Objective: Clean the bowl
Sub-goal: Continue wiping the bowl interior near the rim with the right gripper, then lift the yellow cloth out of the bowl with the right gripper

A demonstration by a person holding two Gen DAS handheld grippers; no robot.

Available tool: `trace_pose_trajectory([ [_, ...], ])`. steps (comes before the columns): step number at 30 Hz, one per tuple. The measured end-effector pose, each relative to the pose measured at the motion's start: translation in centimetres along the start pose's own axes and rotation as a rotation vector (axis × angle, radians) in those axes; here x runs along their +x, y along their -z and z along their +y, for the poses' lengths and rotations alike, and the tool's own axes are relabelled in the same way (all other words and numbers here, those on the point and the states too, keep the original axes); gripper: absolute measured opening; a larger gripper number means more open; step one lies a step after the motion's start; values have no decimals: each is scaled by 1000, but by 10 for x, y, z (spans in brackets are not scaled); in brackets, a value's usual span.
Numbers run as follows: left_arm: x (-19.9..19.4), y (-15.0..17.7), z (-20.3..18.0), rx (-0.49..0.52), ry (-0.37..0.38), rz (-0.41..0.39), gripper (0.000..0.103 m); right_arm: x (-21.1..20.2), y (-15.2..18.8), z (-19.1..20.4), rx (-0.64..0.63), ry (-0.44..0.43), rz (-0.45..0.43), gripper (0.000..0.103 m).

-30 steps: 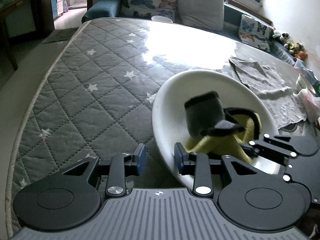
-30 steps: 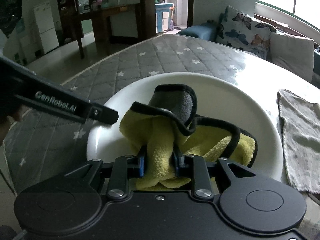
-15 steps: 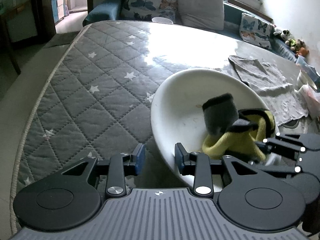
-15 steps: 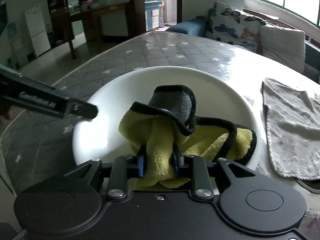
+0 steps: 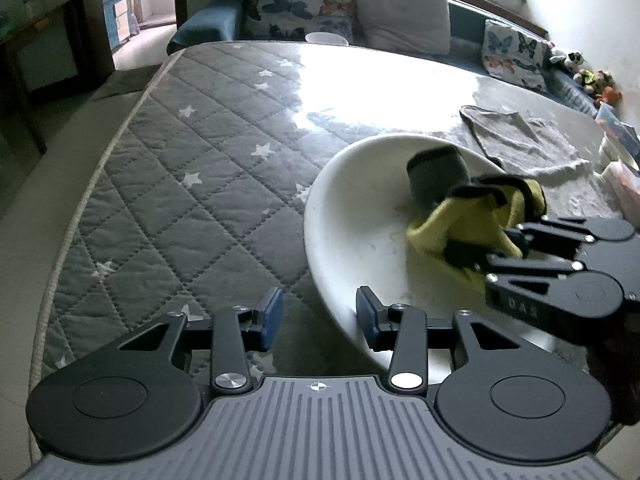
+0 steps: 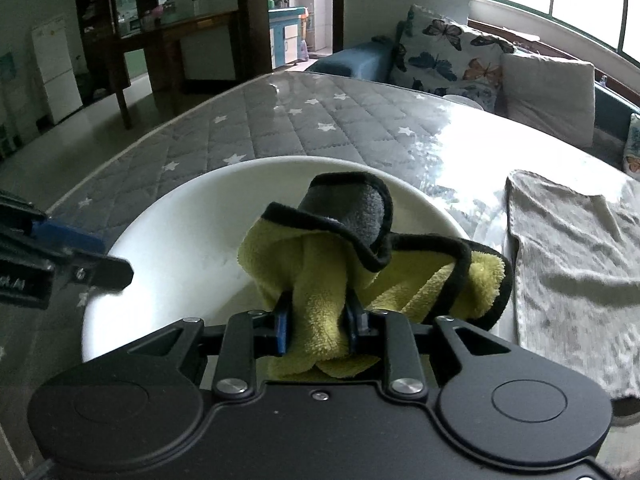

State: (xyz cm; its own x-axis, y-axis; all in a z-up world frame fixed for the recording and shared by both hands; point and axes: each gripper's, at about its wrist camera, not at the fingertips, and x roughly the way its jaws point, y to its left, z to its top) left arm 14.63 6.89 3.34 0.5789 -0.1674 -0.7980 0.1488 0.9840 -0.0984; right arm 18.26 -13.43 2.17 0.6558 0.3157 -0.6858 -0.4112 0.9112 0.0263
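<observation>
At lower left of the left wrist view, the left hand-held gripper [image 5: 318, 316] gapes wide, its blue pads straddling the near rim of the white bowl [image 5: 352, 216], which sits tilted on the quilted, star-patterned worktop [image 5: 192, 184]. Inside the bowl, the right hand-held gripper [image 6: 319, 326] pinches a yellow-and-grey cloth [image 6: 340, 252]. A grey towel [image 6: 572, 256] lies just right.

White bowl [image 6: 192, 240] sits tilted on the quilted table, its near rim raised. Inside it, a bunched yellow-and-grey cloth [image 6: 332, 264] with black edging presses against the wall.
</observation>
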Motion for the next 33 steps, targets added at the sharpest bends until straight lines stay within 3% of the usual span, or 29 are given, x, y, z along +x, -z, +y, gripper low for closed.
trace_pose_trajectory([
  [4, 2, -1, -3, 11, 16, 5, 24, 7, -4, -3, -3, 6, -7, 27],
  [17, 7, -4, -7, 16, -8, 0, 23, -8, 1, -6, -15, 2, -37, 24],
  [27, 7, -2, -14, 45, -41, -14, 23, -51, 2, -21, -2, 49, -101, 24],
  [33, 3, 0, -17, 47, -55, -20, 24, -82, 8, -42, 73, 59, -139, 24],
])
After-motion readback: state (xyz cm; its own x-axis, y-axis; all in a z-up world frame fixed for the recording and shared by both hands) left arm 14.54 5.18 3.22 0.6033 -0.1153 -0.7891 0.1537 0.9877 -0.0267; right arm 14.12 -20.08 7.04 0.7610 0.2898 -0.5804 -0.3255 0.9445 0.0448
